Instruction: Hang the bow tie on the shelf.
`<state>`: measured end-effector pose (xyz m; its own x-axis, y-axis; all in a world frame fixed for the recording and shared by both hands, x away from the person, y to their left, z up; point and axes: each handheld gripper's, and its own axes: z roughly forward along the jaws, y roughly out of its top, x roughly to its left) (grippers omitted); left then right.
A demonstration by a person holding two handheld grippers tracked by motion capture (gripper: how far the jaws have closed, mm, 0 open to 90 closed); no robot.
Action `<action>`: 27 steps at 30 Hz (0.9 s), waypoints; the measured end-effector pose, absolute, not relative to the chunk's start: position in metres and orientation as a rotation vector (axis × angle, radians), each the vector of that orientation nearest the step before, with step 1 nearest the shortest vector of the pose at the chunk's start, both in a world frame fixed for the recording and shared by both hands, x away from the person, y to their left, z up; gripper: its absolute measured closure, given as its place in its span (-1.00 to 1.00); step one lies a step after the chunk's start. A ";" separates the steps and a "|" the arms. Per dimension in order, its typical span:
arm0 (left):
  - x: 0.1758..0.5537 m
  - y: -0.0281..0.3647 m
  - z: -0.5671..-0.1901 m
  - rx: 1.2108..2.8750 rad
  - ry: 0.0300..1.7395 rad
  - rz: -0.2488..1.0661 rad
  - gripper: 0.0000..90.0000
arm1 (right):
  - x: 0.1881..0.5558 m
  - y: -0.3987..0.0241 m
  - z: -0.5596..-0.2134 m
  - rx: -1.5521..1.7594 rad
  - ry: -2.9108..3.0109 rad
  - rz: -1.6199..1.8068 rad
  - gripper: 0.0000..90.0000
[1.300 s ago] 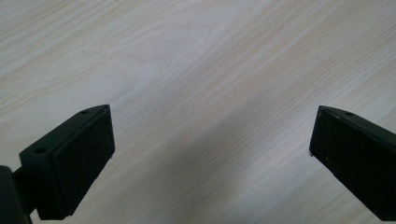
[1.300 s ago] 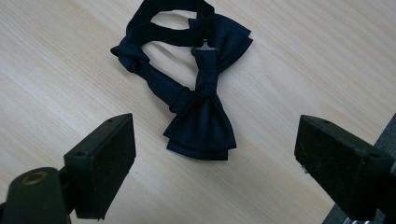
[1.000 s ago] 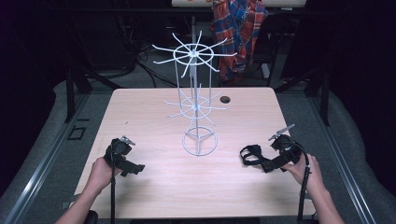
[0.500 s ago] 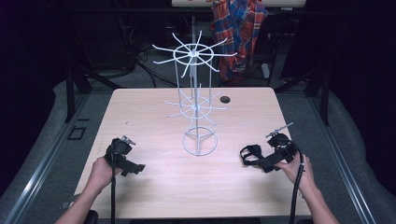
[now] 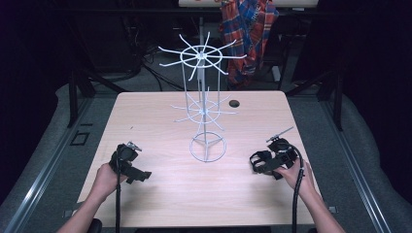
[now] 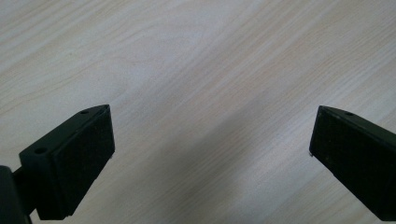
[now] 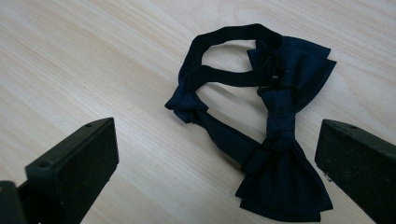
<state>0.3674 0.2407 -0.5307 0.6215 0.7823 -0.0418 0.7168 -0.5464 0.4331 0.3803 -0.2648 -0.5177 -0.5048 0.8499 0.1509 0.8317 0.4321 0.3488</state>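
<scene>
Now the pale wooden tabletop (image 5: pixel 160 194) carries a white wire spinner rack (image 5: pixel 206 109) at its centre. Near the right edge, the right hand-held gripper (image 7: pixel 217 154), jaws just spread wide, holds nothing; the dark navy fabric bow tie (image 7: pixel 275 140) lies just ahead, slightly rightward, long axis running away.

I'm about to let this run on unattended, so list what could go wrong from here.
1. The bow tie lies loose on the table between the open jaws of the right gripper; closing there may catch only the thin strap or one wing, and it could slip out.
2. The white wire rack has thin prongs near the right gripper's path; a lift could snag the strap or knock the rack.
</scene>
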 end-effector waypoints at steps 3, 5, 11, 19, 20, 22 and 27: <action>0.368 0.241 -0.531 2.442 1.195 0.209 -1.00 | 0.382 -0.259 -0.520 1.544 2.602 0.581 -1.00; 0.368 0.242 -0.531 2.439 1.199 0.210 -1.00 | 0.381 -0.257 -0.520 1.548 2.594 0.565 -1.00; 0.367 0.241 -0.531 2.440 1.196 0.215 -1.00 | 0.386 -0.254 -0.525 1.550 2.609 0.544 -1.00; 0.368 0.240 -0.532 2.446 1.198 0.213 -1.00 | 0.395 -0.245 -0.536 1.560 2.608 0.467 -1.00; 0.368 0.240 -0.532 2.446 1.197 0.211 -1.00 | 0.396 -0.245 -0.535 1.552 2.620 0.428 -1.00; 0.368 0.239 -0.532 2.448 1.196 0.209 -1.00 | 0.397 -0.244 -0.537 1.562 2.603 0.444 -1.00; 0.368 0.239 -0.532 2.452 1.196 0.207 -1.00 | 0.399 -0.244 -0.541 1.598 2.596 0.427 -0.89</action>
<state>0.3684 0.2391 -0.5321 0.6222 0.7817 -0.0423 0.7218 -0.5519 0.4175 0.3993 -0.2438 -0.5409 -0.4596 0.8835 0.0904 0.8660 0.4232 0.2664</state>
